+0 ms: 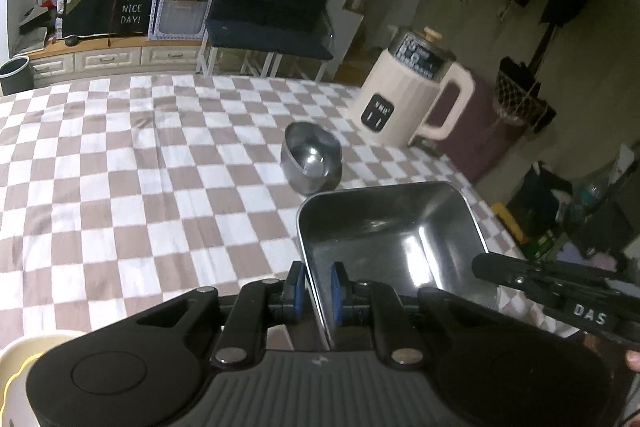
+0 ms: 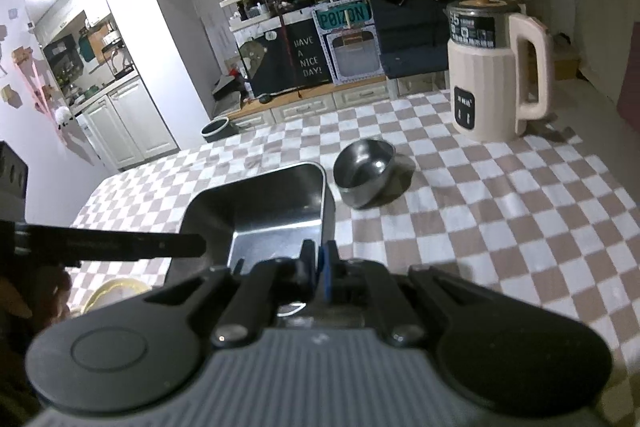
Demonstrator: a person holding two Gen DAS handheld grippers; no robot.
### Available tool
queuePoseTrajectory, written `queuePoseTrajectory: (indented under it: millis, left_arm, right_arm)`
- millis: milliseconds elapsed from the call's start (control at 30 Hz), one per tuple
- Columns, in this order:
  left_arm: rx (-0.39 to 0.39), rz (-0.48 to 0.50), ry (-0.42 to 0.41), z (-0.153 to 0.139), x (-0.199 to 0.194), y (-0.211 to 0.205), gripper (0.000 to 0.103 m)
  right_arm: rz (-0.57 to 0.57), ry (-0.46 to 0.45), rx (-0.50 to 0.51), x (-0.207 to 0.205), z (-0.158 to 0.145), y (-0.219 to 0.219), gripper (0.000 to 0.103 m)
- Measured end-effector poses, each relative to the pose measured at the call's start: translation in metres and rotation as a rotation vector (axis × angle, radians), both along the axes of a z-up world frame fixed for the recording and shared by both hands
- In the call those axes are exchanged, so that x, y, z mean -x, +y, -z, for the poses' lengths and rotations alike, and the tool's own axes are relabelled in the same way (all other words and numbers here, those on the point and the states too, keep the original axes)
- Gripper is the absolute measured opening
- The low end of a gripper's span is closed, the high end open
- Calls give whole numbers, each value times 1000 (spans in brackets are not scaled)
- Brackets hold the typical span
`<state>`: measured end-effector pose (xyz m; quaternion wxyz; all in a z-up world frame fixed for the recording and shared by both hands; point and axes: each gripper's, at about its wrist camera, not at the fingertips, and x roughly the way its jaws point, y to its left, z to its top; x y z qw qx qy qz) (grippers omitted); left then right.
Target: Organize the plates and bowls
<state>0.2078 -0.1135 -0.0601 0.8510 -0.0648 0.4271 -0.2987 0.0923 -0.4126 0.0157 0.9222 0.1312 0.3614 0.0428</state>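
While the left gripper [image 1: 318, 287] is clamping its blue pads on the left wall of the rectangular steel tray [image 1: 394, 227], the right gripper [image 2: 318, 263] is pinching the tray's right wall [image 2: 326, 211], its fingers nearly together on the thin metal. The tray is hanging between them above the checkered tablecloth [image 1: 140, 167]. A round steel bowl [image 1: 312, 157] is sitting just beyond it, toward the far right corner, near the cream kettle [image 1: 408, 99].
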Motion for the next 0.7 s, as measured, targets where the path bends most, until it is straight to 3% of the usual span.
queuePoseTrajectory:
  millis: [300, 700]
  left_arm:
    - [-75, 20, 19, 20, 3, -11, 15]
    - [-165, 62, 54, 44, 4, -23, 15]
  right_arm:
    - [-20, 55, 76, 0, 11, 10, 9]
    - [-24, 67, 91, 4, 15, 11, 12]
